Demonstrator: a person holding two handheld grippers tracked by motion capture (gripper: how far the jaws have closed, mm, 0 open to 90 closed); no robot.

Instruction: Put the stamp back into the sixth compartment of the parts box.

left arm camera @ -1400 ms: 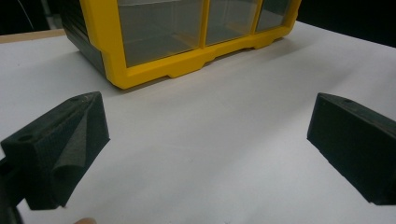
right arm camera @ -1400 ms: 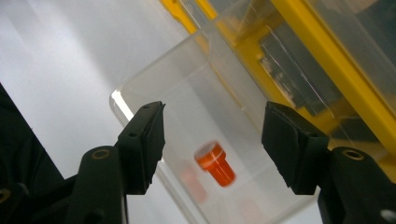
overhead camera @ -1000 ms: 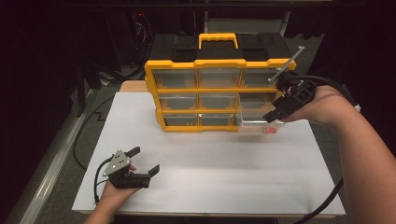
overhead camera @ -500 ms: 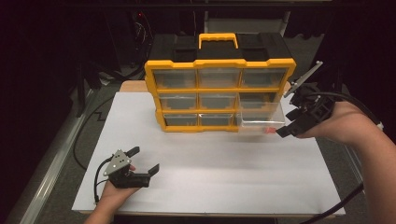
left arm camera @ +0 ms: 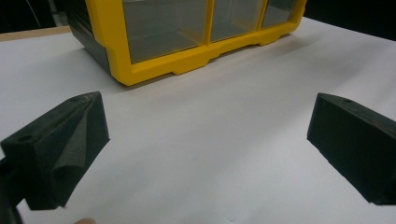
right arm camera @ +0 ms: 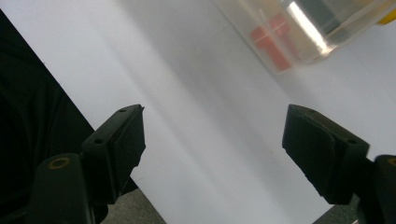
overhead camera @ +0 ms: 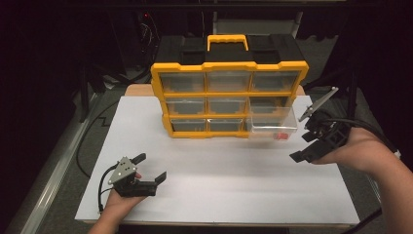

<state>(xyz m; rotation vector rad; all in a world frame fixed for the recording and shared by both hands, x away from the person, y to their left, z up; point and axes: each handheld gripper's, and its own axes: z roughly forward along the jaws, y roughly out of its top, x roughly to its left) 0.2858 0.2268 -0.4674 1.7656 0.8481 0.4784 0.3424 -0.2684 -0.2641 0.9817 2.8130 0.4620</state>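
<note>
Right gripper (overhead camera: 311, 146) had let go of clear drawer (overhead camera: 272, 127), backed toward white board's (overhead camera: 219, 195) right edge, jaws opening, empty. Drawer left pulled out at organizer's (overhead camera: 229, 100) lower right (red item inside). Left gripper (overhead camera: 148, 168) open, idle near front-left corner.

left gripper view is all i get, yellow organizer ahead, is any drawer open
observer: Yes, the bottom right drawer is pulled out.
operator: anything in it
observer: A small red part near its front.
operator: where's the right claw
observer: The right claw hovers right of that drawer, apart from it; it has just been opening, with nothing between its jaws.
</note>
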